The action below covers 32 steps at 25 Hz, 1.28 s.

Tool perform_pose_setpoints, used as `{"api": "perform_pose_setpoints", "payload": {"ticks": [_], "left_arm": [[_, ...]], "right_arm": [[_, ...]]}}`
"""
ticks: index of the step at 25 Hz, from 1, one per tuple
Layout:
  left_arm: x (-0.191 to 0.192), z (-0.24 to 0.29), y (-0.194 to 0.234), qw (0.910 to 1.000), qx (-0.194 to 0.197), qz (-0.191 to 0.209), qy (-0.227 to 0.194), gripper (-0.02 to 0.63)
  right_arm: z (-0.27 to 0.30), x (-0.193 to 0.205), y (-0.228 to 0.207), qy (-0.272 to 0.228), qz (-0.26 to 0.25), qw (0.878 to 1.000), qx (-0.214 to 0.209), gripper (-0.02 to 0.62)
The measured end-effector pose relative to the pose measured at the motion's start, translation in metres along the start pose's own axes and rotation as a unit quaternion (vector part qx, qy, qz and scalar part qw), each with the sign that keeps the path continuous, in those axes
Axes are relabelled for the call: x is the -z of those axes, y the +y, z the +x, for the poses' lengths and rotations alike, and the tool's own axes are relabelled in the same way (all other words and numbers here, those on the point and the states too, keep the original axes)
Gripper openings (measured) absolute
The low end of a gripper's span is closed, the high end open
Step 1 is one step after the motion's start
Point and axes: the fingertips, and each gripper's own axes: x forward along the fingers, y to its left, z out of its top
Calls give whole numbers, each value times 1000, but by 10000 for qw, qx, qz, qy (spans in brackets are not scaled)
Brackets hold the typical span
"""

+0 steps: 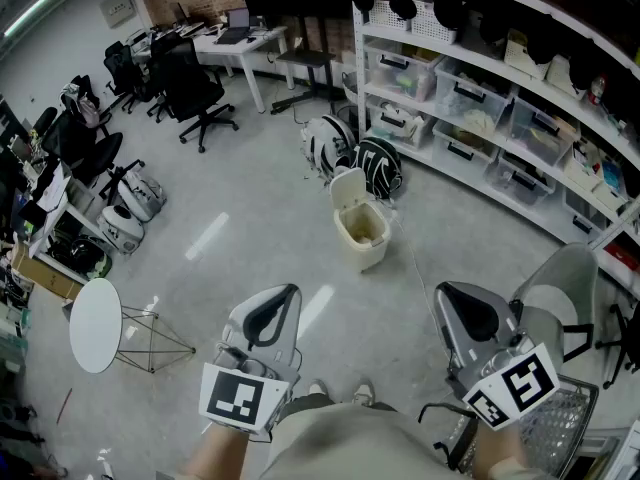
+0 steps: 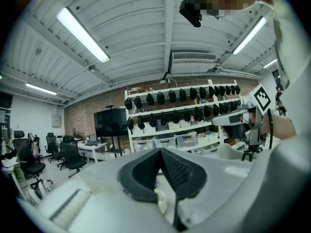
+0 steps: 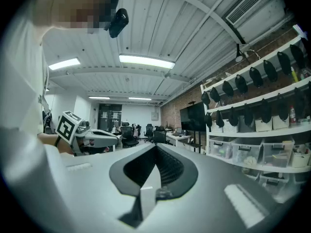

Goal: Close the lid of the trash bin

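Left gripper (image 1: 285, 296) and right gripper (image 1: 450, 296) hold fingers clenched, empty; inside the open trash bin (image 1: 368, 253) is unclear.

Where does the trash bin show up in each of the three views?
Head view: the trash bin is near the centre, its lid raised, just in front of the shelf rack.
Left gripper view: not in it; the shelf rack is centre right.
Right gripper view: not in it; the shelf rack fills the right side.
Shared landmark: the shelf rack.

A cream trash bin (image 1: 361, 230) sits ahead of the grey left gripper (image 1: 272, 308) and right gripper (image 1: 465, 313), whose cubes (image 1: 243, 396) carry black-and-white squares.
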Motion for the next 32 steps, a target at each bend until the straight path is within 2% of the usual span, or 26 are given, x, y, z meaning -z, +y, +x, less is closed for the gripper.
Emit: {"api": "perform_pose_setpoints", "payload": {"ticks": [4,8,14,18,22,25,32], "left_arm": [[2,3,-1,9999,46,133,-27,3],[6,3,-2,10000,9,-34,61,3],[-2,8,-2,9996,48,270,-31,3],[-1,16,-8,10000,-22,83,4,3],[-2,24,-14,9997,1,231,-26,3],[1,30,-16,9999,16,126,1,3],[8,61,-2,9998,68,166,-6,3]], "right_arm": [[2,4,-4,19,32,10000,-19,3],[3,5,-3,-40,142,9999,-18,3],[0,5,-10,-62,266,9996,35,3],[-4,9,-20,-17,246,9997,78,3],[-5,8,-27,-56,257,9996,79,3],[-2,9,-34,-64,238,9996,104,3],[21,22,-53,8,216,9996,178,3]]}}
